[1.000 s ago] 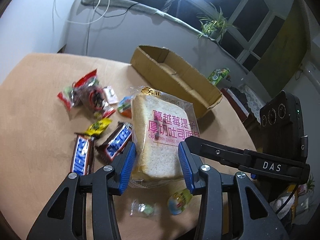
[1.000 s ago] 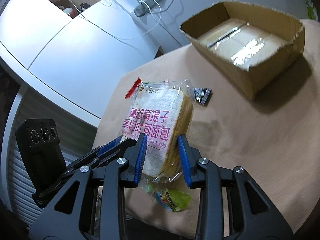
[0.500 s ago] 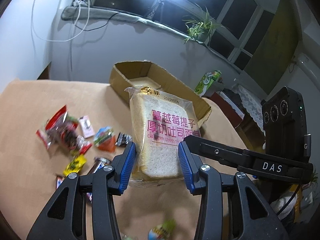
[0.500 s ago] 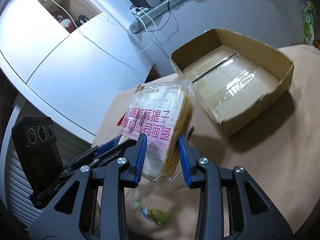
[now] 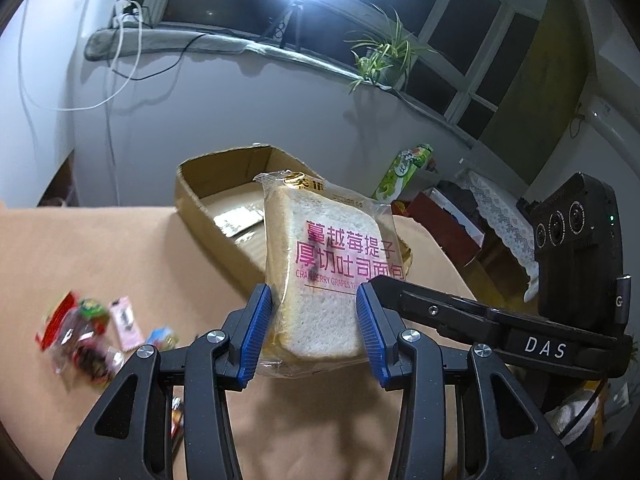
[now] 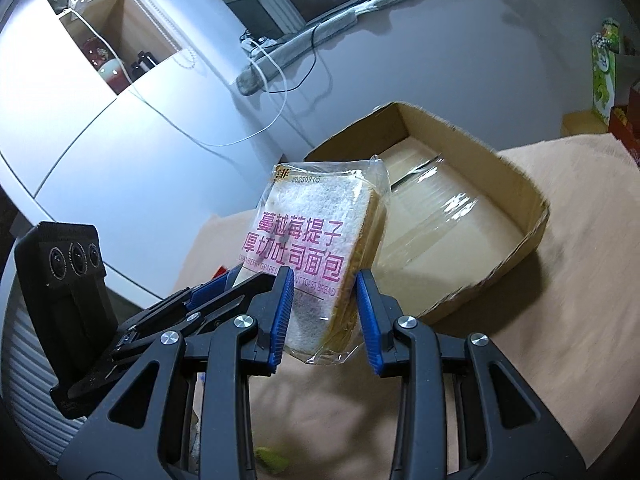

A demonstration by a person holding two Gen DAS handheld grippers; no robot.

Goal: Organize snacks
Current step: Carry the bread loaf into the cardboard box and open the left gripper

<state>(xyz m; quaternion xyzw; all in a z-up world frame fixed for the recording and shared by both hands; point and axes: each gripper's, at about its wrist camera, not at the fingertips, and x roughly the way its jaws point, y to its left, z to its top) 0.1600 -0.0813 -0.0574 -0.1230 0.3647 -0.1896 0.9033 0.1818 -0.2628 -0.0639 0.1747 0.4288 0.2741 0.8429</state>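
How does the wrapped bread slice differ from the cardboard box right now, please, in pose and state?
The wrapped bread slice hangs upright off the table, clamped by the left gripper and right gripper; the cardboard box rests flat on the table. The bread is sealed in clear printed film; the box is open-topped, its visible floor bare. Both are pale and roughly rectangular.

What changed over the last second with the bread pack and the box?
The bread pack, clamped by both the left gripper and the right gripper, was carried up off the table and toward the cardboard box, which now sits right behind it. The loose snacks slid back in the left view. Both grips are unchanged; the box is still empty.
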